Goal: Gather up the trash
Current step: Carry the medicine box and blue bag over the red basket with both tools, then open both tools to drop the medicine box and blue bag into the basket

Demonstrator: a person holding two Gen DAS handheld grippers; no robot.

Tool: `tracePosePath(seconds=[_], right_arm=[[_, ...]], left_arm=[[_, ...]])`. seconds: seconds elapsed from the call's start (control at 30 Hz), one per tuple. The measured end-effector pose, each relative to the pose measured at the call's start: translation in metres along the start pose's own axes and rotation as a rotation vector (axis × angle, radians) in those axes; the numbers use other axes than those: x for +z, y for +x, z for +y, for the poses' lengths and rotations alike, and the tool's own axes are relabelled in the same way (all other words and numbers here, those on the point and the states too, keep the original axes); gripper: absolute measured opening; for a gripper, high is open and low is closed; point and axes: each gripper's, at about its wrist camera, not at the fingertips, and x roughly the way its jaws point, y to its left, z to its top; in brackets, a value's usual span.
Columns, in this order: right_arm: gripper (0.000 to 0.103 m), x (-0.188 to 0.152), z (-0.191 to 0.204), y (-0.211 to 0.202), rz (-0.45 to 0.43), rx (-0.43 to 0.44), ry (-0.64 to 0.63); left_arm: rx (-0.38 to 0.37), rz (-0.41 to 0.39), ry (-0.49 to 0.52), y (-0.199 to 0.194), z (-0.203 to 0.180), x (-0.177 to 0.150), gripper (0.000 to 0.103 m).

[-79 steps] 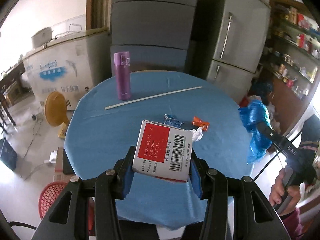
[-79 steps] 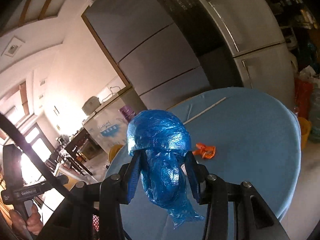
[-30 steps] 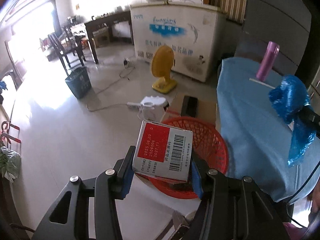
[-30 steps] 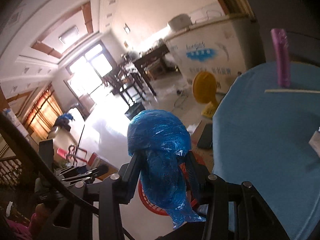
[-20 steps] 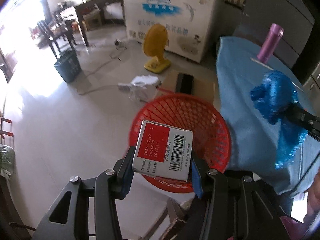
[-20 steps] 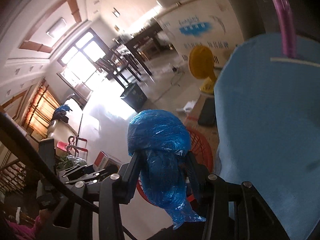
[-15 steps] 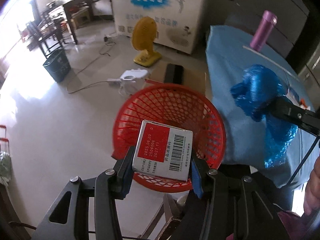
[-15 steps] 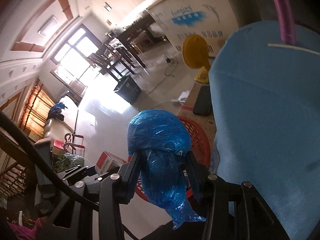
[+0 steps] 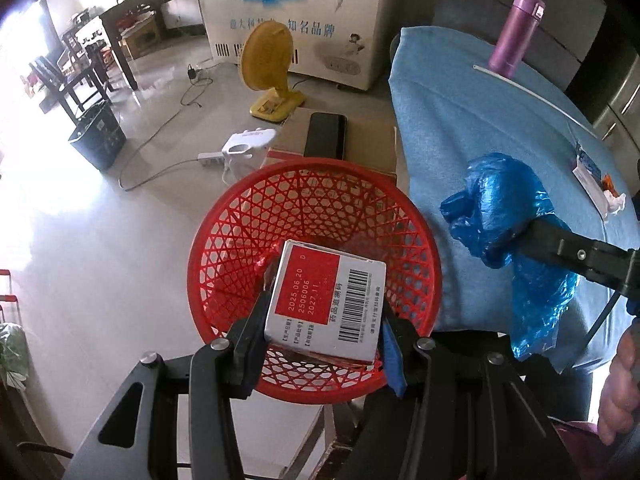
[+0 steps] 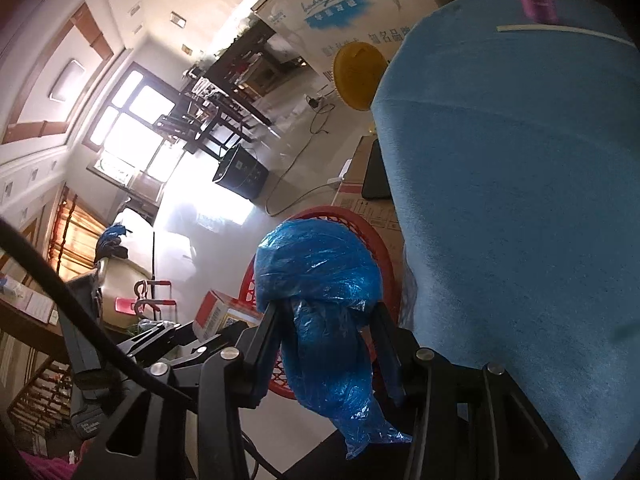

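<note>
The left hand-held gripper point(image 9: 324, 320) is clamped on a white and red carton point(image 9: 325, 298), its two fingers pressed against the carton's left and right sides. The carton's printed face, with a date stamp and a barcode, is turned toward the left wrist camera. Carton and gripper hang over the open mouth of a red mesh basket point(image 9: 240, 240) that stands on the floor beside the counter point(image 9: 472, 128), which is draped in a blue cloth. In the left wrist view the carton sits toward the near side of the basket's opening, above the rim.

The right hand-held gripper point(image 10: 326, 332) is closed on a crumpled blue plastic bag point(image 10: 320, 288); the bag bulges above the fingers and a loose tail hangs below them. In the left wrist view this bag point(image 9: 504, 220) is off the right rim of the basket, in front of the counter's draped edge. In the right wrist view the basket point(image 10: 320, 216) lies just behind the bag.

On the counter stand a purple flask point(image 9: 516, 34) and a thin white stick point(image 9: 532, 94), with small wrappers point(image 9: 596, 176) near the right edge. A yellow fan point(image 9: 268, 68) stands on the floor beyond the basket.
</note>
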Motion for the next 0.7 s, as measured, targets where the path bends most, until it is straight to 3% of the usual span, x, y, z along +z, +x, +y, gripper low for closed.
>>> tracePosePath(seconds=[0.3,0.57,0.7], right_arm=[[0.047,0.004,-0.004,0.022,0.048,0.022,0.029],[0.049,0.015,0.005,0.059,0.108,0.019,0.017],[0.052,0.015,0.007,0.072,0.122,0.057,0.047]], left_arm=[[0.001,0.026,0.007,0.012,0.004,0.001,0.050],[-0.033,0.057,-0.009,0.021,0.013,-0.003,0.051],[-0.057,0.061,-0.013,0.021,0.017,-0.005,0.051]])
